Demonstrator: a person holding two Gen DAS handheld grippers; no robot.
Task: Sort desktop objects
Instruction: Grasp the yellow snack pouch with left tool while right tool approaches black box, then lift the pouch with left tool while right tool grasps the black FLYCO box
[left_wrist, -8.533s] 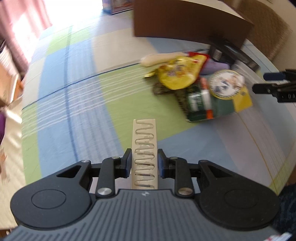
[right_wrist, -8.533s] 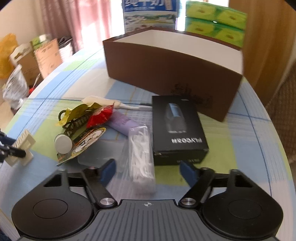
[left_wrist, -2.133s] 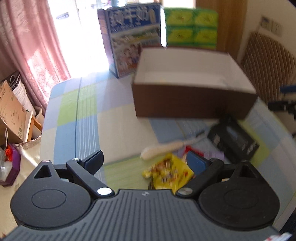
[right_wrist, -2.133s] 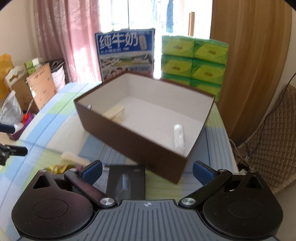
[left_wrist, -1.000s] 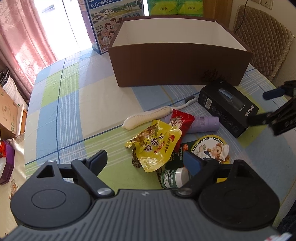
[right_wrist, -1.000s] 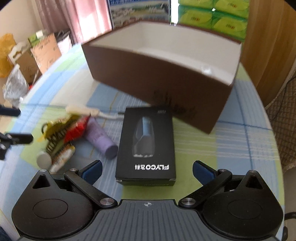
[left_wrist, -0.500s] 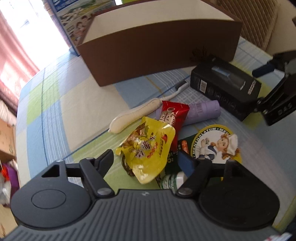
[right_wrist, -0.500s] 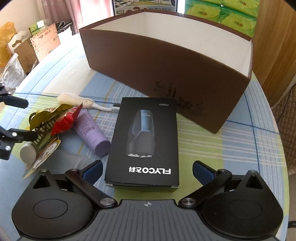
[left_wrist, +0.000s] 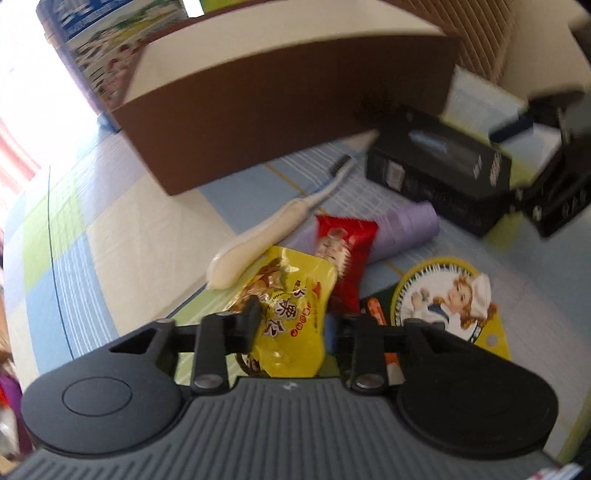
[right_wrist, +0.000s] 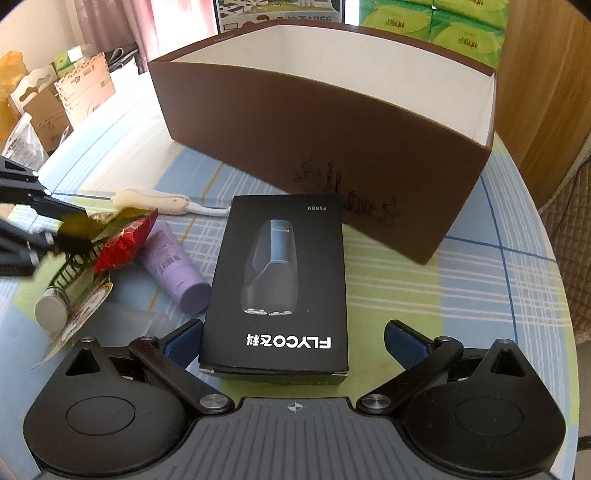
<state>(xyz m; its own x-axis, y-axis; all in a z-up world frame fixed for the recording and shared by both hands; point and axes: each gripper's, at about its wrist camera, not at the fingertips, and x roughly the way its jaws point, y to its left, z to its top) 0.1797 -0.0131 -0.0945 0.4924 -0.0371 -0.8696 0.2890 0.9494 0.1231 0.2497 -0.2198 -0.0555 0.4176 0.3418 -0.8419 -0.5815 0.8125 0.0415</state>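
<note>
Left gripper (left_wrist: 291, 325) pinched on yellow snack packet (left_wrist: 291, 295), packet's lower end hidden by gripper body. Right gripper (right_wrist: 293, 341) spread wide astride black shaver box (right_wrist: 280, 284). Brown box (right_wrist: 332, 147) interior largely unseen; bare cloth (right_wrist: 480, 295) noted right of shaver box.

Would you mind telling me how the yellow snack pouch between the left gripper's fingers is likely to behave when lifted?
The yellow snack pouch looks crinkly and thin, so it will probably flop and sag. Its glossy film may slip between the left gripper fingers. It probably weighs little.
</note>
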